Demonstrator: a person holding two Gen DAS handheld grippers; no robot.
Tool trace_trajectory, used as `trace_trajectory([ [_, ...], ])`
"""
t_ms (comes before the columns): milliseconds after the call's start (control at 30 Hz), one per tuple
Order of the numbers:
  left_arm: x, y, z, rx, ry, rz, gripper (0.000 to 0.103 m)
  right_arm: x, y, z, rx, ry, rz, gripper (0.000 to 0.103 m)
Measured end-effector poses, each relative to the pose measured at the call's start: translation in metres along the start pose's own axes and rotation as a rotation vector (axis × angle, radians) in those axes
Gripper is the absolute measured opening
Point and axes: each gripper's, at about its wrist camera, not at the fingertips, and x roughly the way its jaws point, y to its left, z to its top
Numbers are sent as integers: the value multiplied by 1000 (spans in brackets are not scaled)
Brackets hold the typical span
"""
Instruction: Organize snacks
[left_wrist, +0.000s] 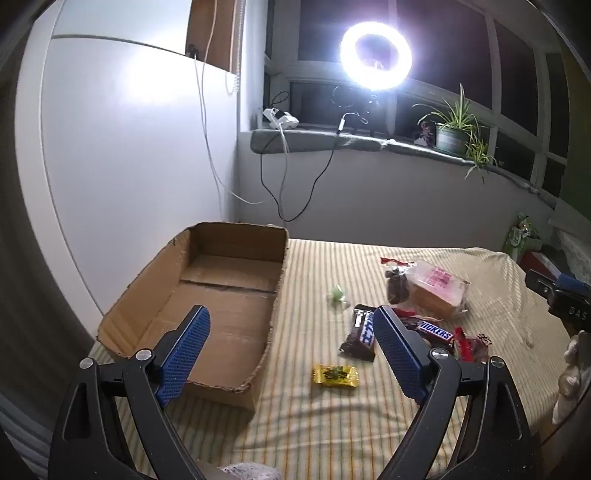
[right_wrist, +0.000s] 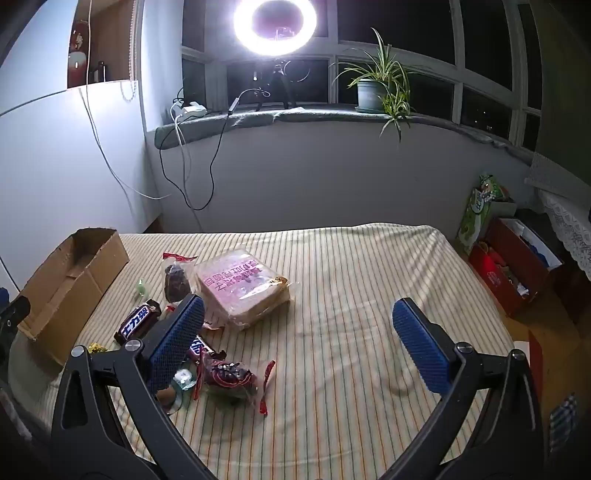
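While both claws gape, crinkly wrapped snacks (right_wrist: 242, 291) flank a corrugated cardboard box (left_wrist: 207, 310).

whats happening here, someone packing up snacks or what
A person holds a two-finger gripper in each hand above a striped table. Both the left gripper and the right gripper are open and hold nothing. The cardboard box on the left is empty. The snacks lie loose beside it: a bagged bread loaf, a Snickers bar, a yellow candy and other wrapped sweets. Nothing is packed yet.
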Motion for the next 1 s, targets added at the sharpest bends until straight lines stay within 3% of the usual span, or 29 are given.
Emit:
trace_trajectory([
  [1000, -6, 3, -2, -12, -17, 12, 90, -16, 4, -5, -10, -23, -25, 103],
])
